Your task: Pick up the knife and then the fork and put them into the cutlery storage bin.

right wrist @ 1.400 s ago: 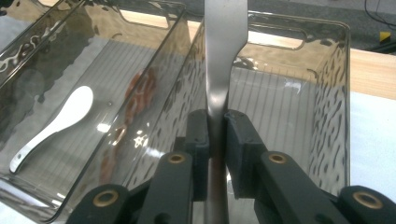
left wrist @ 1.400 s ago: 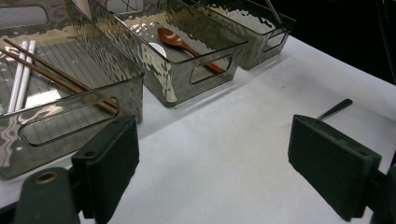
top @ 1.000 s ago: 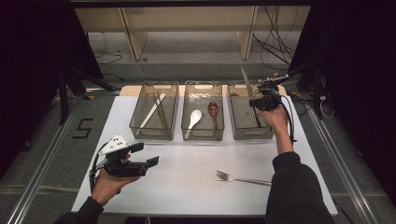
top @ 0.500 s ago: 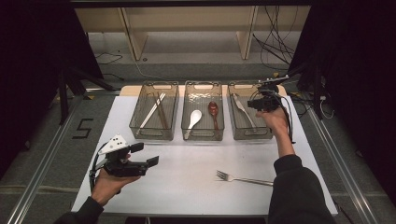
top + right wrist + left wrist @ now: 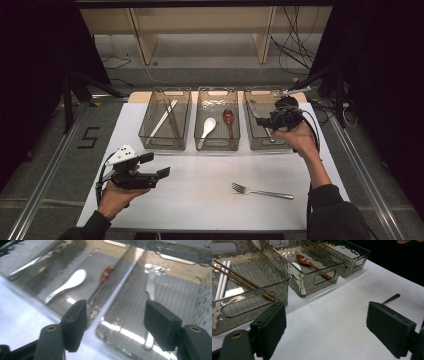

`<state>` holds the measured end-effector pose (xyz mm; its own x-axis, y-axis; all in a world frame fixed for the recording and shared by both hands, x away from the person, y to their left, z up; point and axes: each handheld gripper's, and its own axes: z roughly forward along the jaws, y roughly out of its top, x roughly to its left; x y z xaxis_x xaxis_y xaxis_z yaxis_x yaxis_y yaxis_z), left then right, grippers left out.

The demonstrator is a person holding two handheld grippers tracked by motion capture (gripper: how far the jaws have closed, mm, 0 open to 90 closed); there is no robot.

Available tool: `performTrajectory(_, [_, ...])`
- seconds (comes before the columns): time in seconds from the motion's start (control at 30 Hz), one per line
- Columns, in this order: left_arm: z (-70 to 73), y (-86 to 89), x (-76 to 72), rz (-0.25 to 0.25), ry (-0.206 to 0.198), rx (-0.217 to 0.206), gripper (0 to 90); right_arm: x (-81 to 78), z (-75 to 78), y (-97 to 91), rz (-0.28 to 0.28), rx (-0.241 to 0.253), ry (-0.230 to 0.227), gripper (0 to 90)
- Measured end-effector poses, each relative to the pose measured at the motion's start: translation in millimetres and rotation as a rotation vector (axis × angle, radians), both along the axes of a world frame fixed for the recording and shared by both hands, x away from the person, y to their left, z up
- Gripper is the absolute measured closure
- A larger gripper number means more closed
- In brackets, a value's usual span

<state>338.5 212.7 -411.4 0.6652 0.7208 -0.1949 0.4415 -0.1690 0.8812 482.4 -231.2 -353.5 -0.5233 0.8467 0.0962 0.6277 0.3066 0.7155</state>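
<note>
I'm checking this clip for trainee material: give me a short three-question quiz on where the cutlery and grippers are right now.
1. True or false: the fork lies inside one of the bins.
2. Which bin holds the white spoon and the brown spoon? A) left bin B) middle bin C) right bin
3. What lies between the jaws of the right gripper, seen in its own view?

Key
1. False: it lies on the white table, in front of the bins.
2. B
3. Nothing: the jaws stand open above the right bin, where a metal utensil lies on the floor.
</note>
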Motion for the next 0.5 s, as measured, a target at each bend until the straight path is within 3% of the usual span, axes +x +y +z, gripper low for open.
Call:
performTrajectory(0.17, [0.2, 0.4, 0.0, 0.004, -0.003, -0.007, 15.7, -22.9, 1.4, 7.9, 0.067, -0.004, -0.022, 32.3])
performTrajectory(0.27, [0.7, 0.6, 0.3, 0.008, -0.004, -0.009, 15.7, -34.1, -1.5, 9.5, 0.085, 0.015, -0.028, 32.2])
performTrajectory(0.33, [1.7, 0.7, 0.0, 0.006, -0.009, -0.01, 15.7, -40.3, -2.9, 9.9, 0.102, -0.003, -0.025, 32.0])
performTrajectory(0.4, [1.9, 0.6, -0.3, 0.005, -0.012, -0.008, 15.7, -47.7, -3.3, 9.3, 0.114, 0.02, -0.02, 32.0])
performTrajectory(0.5, [0.9, 0.3, 0.2, 0.003, -0.009, -0.004, 15.7, -54.4, -4.7, 10.4, 0.132, 0.008, -0.019, 31.7])
